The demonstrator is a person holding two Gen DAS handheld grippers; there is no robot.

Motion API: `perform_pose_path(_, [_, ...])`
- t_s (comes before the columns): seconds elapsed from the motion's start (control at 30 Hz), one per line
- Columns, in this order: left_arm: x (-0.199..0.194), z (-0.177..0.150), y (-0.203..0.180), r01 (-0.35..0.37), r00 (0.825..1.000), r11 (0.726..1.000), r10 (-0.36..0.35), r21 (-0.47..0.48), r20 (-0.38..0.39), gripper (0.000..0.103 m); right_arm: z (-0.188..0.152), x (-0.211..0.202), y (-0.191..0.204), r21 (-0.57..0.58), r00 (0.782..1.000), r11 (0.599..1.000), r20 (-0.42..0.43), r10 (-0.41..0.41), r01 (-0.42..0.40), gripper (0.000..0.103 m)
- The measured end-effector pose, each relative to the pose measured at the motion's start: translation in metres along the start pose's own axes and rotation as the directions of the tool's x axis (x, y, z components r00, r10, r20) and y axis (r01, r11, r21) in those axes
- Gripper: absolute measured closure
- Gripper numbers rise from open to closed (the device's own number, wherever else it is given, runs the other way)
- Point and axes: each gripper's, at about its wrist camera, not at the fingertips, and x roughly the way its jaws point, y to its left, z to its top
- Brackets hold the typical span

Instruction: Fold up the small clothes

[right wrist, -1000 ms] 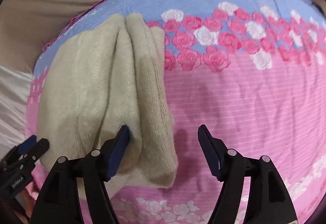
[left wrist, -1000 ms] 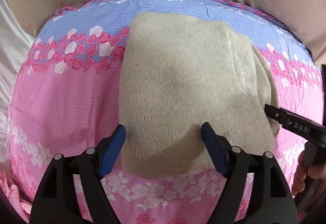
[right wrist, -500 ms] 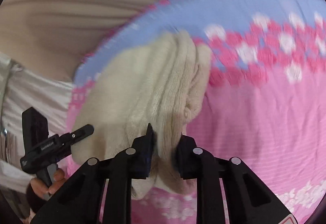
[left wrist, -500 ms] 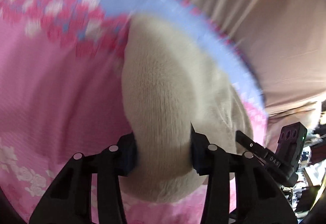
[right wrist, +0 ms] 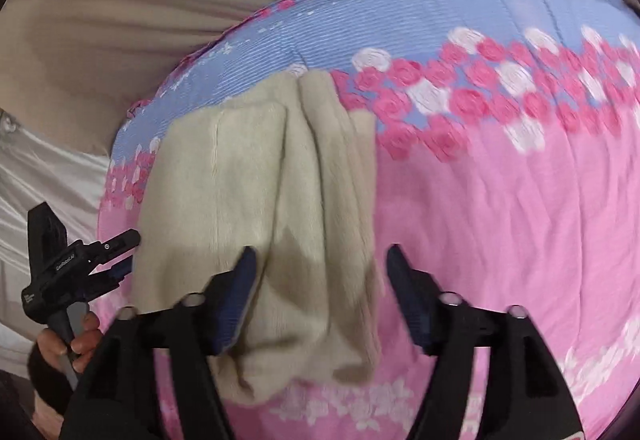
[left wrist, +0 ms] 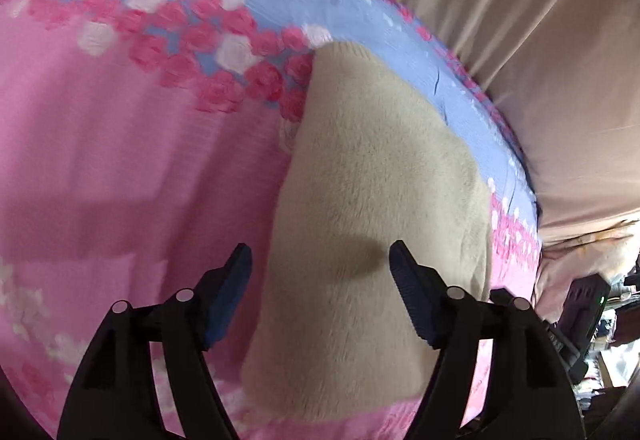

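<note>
A beige fuzzy knit garment (left wrist: 372, 224) lies folded into a thick stack on the pink and blue rose-patterned bedspread (left wrist: 120, 159). My left gripper (left wrist: 320, 264) is open, its jaws wide apart over the garment's near left edge. In the right wrist view the garment (right wrist: 248, 179) shows its stacked folded layers. My right gripper (right wrist: 320, 268) is open over the garment's near right edge. The left gripper (right wrist: 116, 256) shows at the left of the right wrist view, held by a hand, just off the garment's left side.
Beige draped curtain (left wrist: 520, 39) hangs behind the bed's far edge. A white sheet (right wrist: 48, 179) lies beside the bed at left. Cluttered items (left wrist: 608, 320) show past the bed's right end. Bare bedspread (right wrist: 500, 220) spreads right of the garment.
Both grippers were open, shut on the garment's near edge half a second ago, and have now let go and opened. The garment lies shifted on the bed.
</note>
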Motion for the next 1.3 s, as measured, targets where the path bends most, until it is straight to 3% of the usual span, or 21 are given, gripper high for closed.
perform_pose_path(0.03, [0.009, 0.003, 0.001, 0.005, 1.000, 1.000, -0.005, -0.010, -0.015, 0.030, 0.004, 0.013, 0.001, -0.003, 0.999, 1.000, -0.036, 0.009, -0.009, 0.041])
perform_pose_path(0.07, [0.017, 0.005, 0.004, 0.022, 0.999, 0.999, -0.022, -0.023, -0.025, 0.037, 0.006, 0.026, 0.003, -0.006, 0.998, 1.000, -0.068, -0.002, 0.002, 0.062])
perform_pose_path(0.1, [0.021, 0.006, 0.003, 0.040, 0.999, 0.999, -0.041, -0.034, -0.031, 0.042, 0.002, 0.031, 0.004, -0.005, 0.997, 1.000, -0.076, -0.015, 0.014, 0.074])
perform_pose_path(0.17, [0.018, 0.012, 0.002, 0.062, 0.998, 0.997, -0.064, -0.052, -0.026, 0.058, -0.001, 0.017, 0.015, -0.020, 1.000, 1.000, -0.011, 0.021, -0.021, 0.079])
perform_pose_path(0.27, [0.000, 0.015, -0.010, 0.099, 0.995, 0.995, -0.099, -0.005, 0.008, 0.061, -0.010, -0.013, 0.039, -0.103, 0.995, 0.994, 0.090, 0.046, -0.036, 0.079])
perform_pose_path(0.33, [0.004, 0.016, -0.014, -0.005, 1.000, 0.998, 0.003, 0.068, 0.025, 0.054, -0.014, -0.001, 0.036, -0.127, 0.996, 0.991, 0.089, -0.026, 0.038, 0.069])
perform_pose_path(0.4, [0.017, 0.012, -0.011, -0.072, 0.997, 0.993, 0.072, 0.089, 0.002, 0.046, -0.016, 0.023, 0.025, -0.132, 0.984, 0.975, 0.008, -0.180, 0.179, 0.067])
perform_pose_path(0.47, [0.004, 0.006, -0.009, -0.042, 0.999, 0.998, 0.041, 0.056, 0.019, 0.045, -0.026, -0.001, 0.016, -0.089, 0.991, 0.988, 0.063, -0.119, 0.124, 0.069])
perform_pose_path(0.53, [-0.019, -0.003, -0.019, -0.128, 0.991, 0.987, 0.122, 0.099, 0.062, 0.047, -0.038, -0.032, 0.022, -0.104, 0.988, 0.989, 0.119, -0.097, 0.110, 0.072])
perform_pose_path(0.57, [-0.034, -0.012, -0.027, -0.157, 0.984, 0.977, 0.143, 0.142, 0.107, 0.045, -0.045, -0.044, 0.027, -0.126, 0.989, 0.990, 0.135, -0.054, 0.071, 0.082])
perform_pose_path(0.67, [-0.049, -0.040, -0.044, -0.127, 0.986, 0.970, 0.101, 0.209, 0.130, 0.037, -0.064, -0.039, 0.046, -0.226, 0.997, 0.973, 0.068, -0.036, 0.050, 0.092])
perform_pose_path(0.73, [-0.039, -0.057, -0.045, -0.141, 0.989, 0.962, 0.124, 0.236, 0.083, 0.037, -0.075, -0.005, 0.043, -0.275, 0.992, 0.955, -0.014, -0.123, 0.114, 0.092])
perform_pose_path(0.77, [-0.034, -0.063, -0.048, -0.176, 0.983, 0.954, 0.159, 0.243, 0.087, 0.038, -0.079, 0.007, 0.032, -0.251, 0.985, 0.956, -0.044, -0.167, 0.151, 0.096])
perform_pose_path(0.8, [-0.036, -0.069, -0.048, -0.204, 0.977, 0.948, 0.183, 0.245, 0.106, 0.038, -0.080, 0.003, 0.025, -0.192, 0.991, 0.974, -0.043, -0.127, 0.117, 0.096])
perform_pose_path(0.9, [-0.046, -0.087, -0.058, -0.167, 0.983, 0.946, 0.138, 0.278, 0.121, 0.037, -0.075, -0.031, 0.031, -0.129, 1.000, 0.991, 0.004, -0.026, 0.027, 0.079])
perform_pose_path(0.97, [-0.043, -0.095, -0.058, -0.158, 0.986, 0.942, 0.132, 0.297, 0.104, 0.030, -0.064, -0.043, 0.039, -0.110, 0.997, 0.991, 0.013, 0.082, -0.080, 0.049])
perform_pose_path(1.07, [-0.032, -0.104, -0.058, -0.185, 0.982, 0.934, 0.164, 0.305, 0.094, 0.029, -0.045, -0.013, 0.041, -0.020, 0.980, 0.982, -0.071, 0.185, -0.187, 0.048])
perform_pose_path(1.1, [-0.031, -0.108, -0.059, -0.189, 0.981, 0.932, 0.167, 0.308, 0.098, 0.028, -0.043, 0.002, 0.040, 0.002, 0.978, 0.983, -0.105, 0.180, -0.181, 0.049])
perform_pose_path(1.13, [-0.031, -0.110, -0.061, -0.197, 0.979, 0.929, 0.171, 0.312, 0.108, 0.027, -0.046, 0.020, 0.040, 0.014, 0.972, 0.986, -0.161, 0.169, -0.169, 0.066])
perform_pose_path(1.17, [-0.030, -0.110, -0.063, -0.201, 0.978, 0.928, 0.175, 0.315, 0.110, 0.027, -0.047, 0.025, 0.041, 0.008, 0.972, 0.987, -0.176, 0.157, -0.158, 0.091])
perform_pose_path(1.3, [-0.038, -0.114, -0.058, -0.140, 0.989, 0.946, 0.123, 0.292, 0.077, 0.026, -0.050, -0.041, 0.058, -0.122, 0.992, 0.987, 0.049, 0.114, -0.107, 0.093])
